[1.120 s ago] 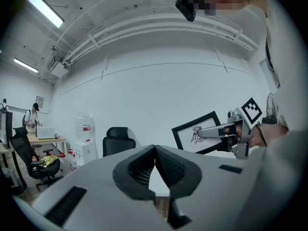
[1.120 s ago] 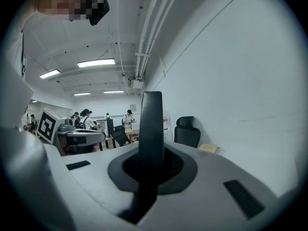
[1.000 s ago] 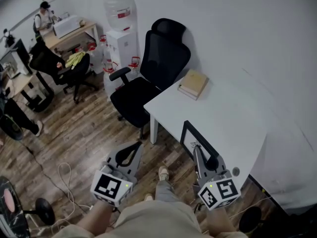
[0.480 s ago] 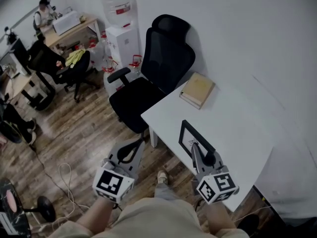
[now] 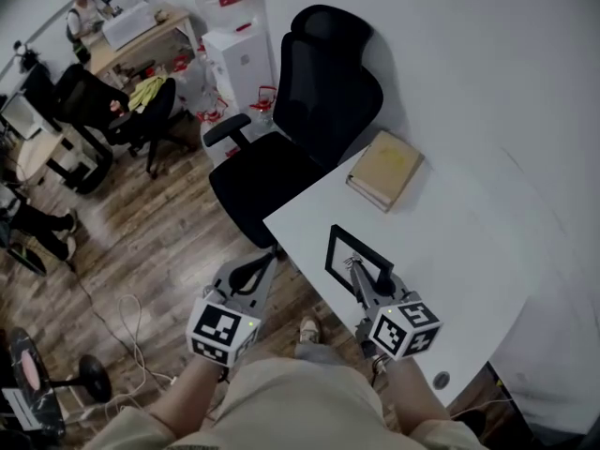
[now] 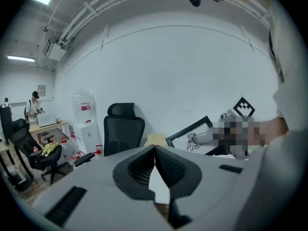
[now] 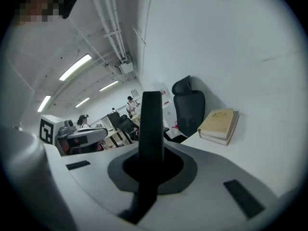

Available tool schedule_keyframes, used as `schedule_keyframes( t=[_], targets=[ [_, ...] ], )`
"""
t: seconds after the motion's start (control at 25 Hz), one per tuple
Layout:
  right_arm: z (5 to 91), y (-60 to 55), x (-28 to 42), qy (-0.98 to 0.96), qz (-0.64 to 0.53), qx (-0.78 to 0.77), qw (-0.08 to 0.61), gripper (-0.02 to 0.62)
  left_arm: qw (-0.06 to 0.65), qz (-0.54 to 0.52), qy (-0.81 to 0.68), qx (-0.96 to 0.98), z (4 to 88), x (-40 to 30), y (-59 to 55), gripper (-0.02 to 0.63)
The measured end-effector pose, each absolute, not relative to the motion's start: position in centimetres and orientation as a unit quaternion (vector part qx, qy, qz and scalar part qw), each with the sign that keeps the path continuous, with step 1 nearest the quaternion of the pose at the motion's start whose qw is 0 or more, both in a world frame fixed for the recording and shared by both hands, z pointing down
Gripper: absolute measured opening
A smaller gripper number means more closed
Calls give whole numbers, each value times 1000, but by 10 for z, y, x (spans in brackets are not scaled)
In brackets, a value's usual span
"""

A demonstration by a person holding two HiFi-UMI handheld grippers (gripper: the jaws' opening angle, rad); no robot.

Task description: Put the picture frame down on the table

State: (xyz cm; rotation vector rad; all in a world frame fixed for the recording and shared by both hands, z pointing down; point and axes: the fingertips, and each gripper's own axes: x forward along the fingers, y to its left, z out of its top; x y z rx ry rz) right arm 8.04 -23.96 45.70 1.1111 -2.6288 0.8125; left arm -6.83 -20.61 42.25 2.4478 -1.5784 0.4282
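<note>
Right gripper (image 5: pixel 355 266) hides the picture frame's (image 5: pixel 347 249) lower edge; contact with the tabletop (image 5: pixel 469 242) is indeterminable. Jaws clamp the frame edge-up, long axis parallel to the tabletop's near edge. Left gripper (image 5: pixel 268 256) jaws are closed, empty.

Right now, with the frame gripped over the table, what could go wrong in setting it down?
1. The right hand-held gripper pinches the frame by one edge only, so it might pivot or slip.
2. It is near the table edge; laid there, it could overhang and drop.
3. The left hand-held gripper is shut and off the table, so it cannot steady it.
</note>
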Motion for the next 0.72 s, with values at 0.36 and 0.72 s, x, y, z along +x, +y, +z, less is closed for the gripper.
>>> schedule_keyframes(
  t=[0.36,0.72],
  targets=[
    [519,-295,78,-817,453,356,33,32,139,158,-542,814,454,-74,-255,21],
    [564,-337,64,-773,506,382,22,32,171,168,-539,807,483,-90,-288,21]
  ],
)
